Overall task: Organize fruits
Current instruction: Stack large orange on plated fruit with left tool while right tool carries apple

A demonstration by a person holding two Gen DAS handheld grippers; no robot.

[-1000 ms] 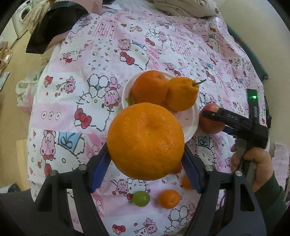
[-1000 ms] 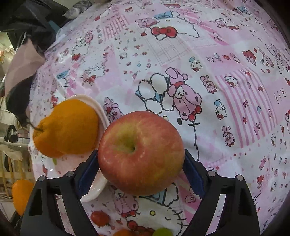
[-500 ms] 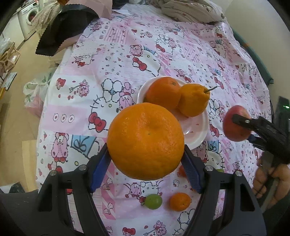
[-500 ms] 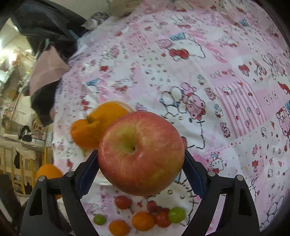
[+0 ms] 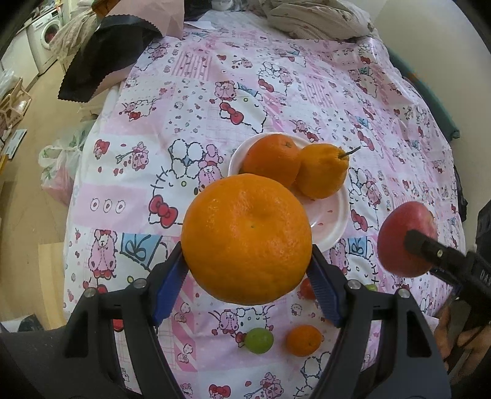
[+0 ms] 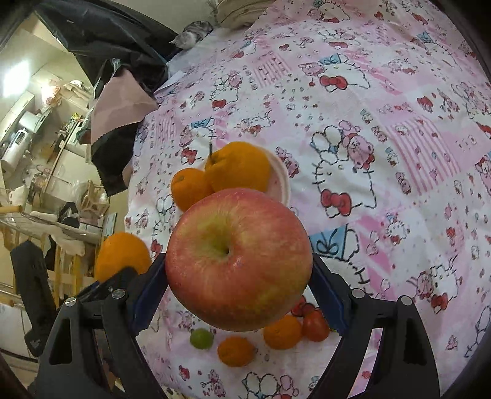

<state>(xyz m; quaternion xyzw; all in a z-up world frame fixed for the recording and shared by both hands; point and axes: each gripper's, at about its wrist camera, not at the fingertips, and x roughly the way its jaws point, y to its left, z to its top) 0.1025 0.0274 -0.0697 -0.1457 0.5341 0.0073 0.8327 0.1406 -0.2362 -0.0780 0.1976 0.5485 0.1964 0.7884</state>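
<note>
My left gripper (image 5: 247, 270) is shut on a large orange (image 5: 245, 238) and holds it above the table, short of the white plate (image 5: 333, 219). The plate holds a round orange (image 5: 271, 159) and a stemmed orange (image 5: 322, 172). My right gripper (image 6: 239, 276) is shut on a red apple (image 6: 239, 259), held in the air; the apple also shows at the right of the left wrist view (image 5: 405, 239). The plate (image 6: 280, 181) lies beyond the apple in the right wrist view.
Small fruits lie near the table's front edge: a green one (image 5: 258, 340), a small orange one (image 5: 303, 340), red ones (image 6: 314, 325). Pink cartoon tablecloth (image 5: 214, 92) covers the table. Dark and pink cloths (image 5: 107, 55) hang at the far left, bedding (image 5: 316, 18) at the back.
Both grippers have risen and pulled back from the plate with their fruits still held. The plate and its two oranges look smaller and farther.
</note>
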